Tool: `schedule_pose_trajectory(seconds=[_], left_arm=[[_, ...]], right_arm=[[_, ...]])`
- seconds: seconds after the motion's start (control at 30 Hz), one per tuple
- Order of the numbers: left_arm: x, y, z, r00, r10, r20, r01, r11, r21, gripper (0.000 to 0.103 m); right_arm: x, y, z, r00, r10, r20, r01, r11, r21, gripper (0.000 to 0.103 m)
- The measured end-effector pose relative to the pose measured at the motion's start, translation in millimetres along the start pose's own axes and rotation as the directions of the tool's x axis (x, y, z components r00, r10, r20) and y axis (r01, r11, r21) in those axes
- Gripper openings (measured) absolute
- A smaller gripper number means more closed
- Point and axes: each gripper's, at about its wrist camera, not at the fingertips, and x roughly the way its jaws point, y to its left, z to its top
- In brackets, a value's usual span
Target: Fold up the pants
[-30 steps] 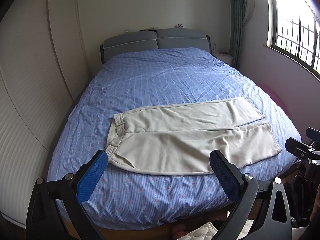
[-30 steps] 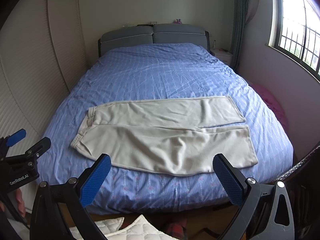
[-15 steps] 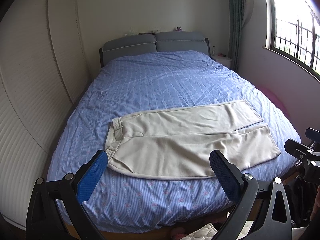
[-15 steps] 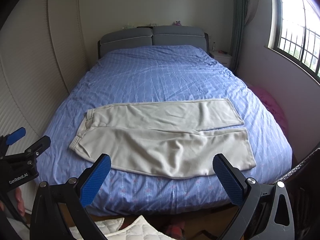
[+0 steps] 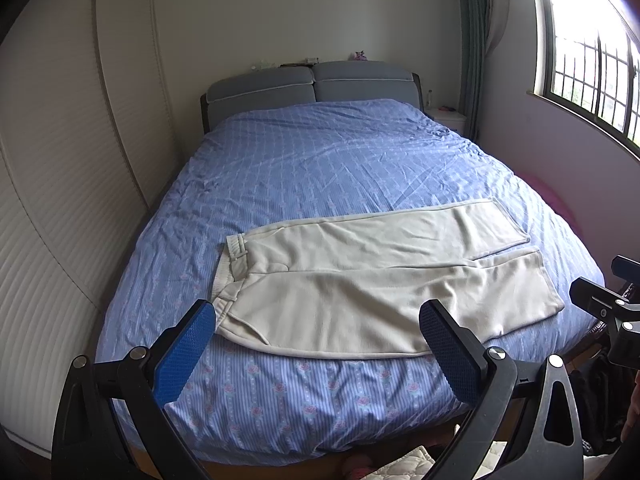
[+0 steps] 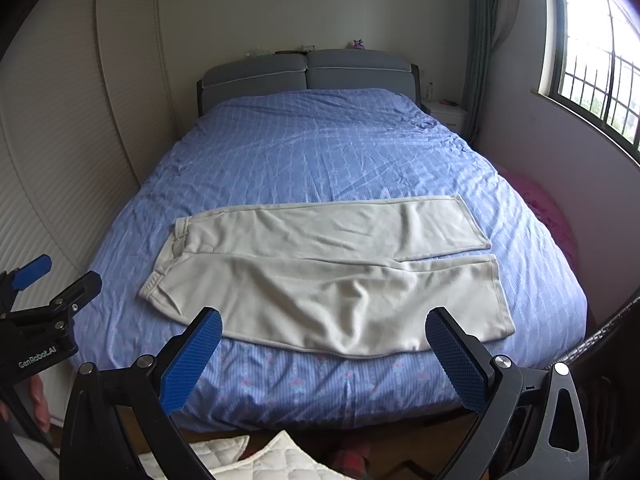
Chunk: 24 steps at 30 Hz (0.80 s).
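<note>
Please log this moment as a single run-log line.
phase: approach | cream fabric pants: flat, unfolded on blue quilted bed | left gripper: open, empty | right gripper: open, empty

A blue-covered bed (image 5: 328,168) with grey headboard (image 5: 312,84) stands between a slatted wardrobe (image 5: 60,184) and a bright barred window (image 5: 592,56).

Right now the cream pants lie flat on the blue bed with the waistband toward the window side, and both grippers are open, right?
Not quite. In both wrist views the pants have the waistband toward the wardrobe side, away from the window. Otherwise right.
</note>
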Motion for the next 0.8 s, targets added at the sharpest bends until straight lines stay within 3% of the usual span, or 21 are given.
schedule_pose_trajectory(seconds=[0.8], left_arm=[[11, 8, -2, 1.0, 0.006, -0.029, -0.006, 1.0, -0.004, 0.103]], right_arm=[[4, 5, -3, 1.0, -0.005, -0.024, 0.004, 1.0, -0.007, 0.103]])
